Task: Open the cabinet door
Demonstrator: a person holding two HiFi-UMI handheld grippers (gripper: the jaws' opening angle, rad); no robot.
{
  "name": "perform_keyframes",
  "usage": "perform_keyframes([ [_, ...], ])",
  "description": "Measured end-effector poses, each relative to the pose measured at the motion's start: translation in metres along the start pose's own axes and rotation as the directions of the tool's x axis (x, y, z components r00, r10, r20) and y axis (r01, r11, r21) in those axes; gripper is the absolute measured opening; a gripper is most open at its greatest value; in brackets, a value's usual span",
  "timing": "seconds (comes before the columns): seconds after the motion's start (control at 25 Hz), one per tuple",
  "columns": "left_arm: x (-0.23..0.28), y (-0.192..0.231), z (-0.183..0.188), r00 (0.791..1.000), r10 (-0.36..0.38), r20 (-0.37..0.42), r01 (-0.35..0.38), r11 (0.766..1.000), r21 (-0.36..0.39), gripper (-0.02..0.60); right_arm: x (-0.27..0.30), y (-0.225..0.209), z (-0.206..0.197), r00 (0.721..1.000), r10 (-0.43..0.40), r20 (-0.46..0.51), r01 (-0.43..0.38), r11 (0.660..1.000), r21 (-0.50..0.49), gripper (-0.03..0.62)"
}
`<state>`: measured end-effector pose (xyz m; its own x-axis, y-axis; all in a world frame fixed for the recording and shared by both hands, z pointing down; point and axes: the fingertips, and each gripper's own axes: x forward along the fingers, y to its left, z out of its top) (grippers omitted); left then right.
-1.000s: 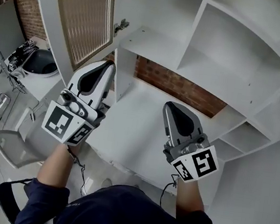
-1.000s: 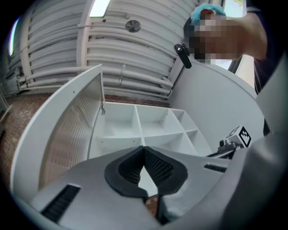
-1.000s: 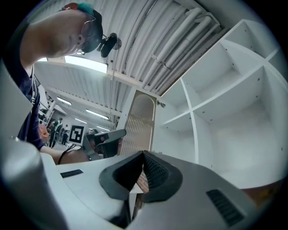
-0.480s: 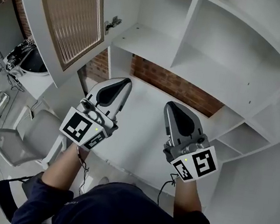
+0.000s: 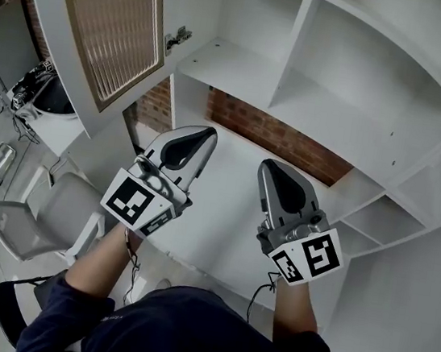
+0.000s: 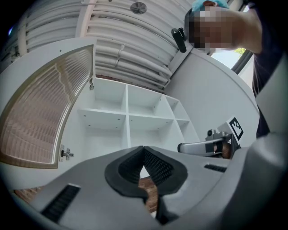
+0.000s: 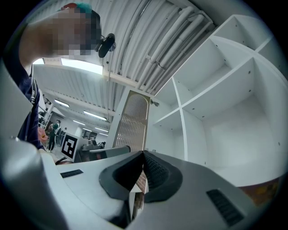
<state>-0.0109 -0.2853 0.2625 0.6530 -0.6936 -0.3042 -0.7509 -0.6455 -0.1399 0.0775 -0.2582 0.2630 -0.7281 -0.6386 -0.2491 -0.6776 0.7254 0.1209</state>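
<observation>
White cabinet (image 5: 243, 73) fills the background, its top cut off in the head view and its lower compartments partly hidden behind both tools; brick wall (image 5: 278, 141) shows through one gap. Left tongs (image 5: 207, 135) and right tongs (image 5: 267, 168) each have their jaws pressed together, holding and touching nothing. Cabinet door (image 5: 111, 26) stands wide open at the cabinet's left edge. Only the left gripper view shows the full grid of compartments; only the head view shows the chair (image 5: 35, 218)
</observation>
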Motion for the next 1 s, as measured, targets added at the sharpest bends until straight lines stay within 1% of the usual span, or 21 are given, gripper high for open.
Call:
perform_keyframes([
  [1.0, -0.010, -0.003, -0.005, 1.000, 0.000, -0.004, -0.001, 1.000, -0.029, 0.006, -0.002, 0.012, -0.001, 1.000, 0.001, -0.011, -0.001, 1.000, -0.012, 0.023],
])
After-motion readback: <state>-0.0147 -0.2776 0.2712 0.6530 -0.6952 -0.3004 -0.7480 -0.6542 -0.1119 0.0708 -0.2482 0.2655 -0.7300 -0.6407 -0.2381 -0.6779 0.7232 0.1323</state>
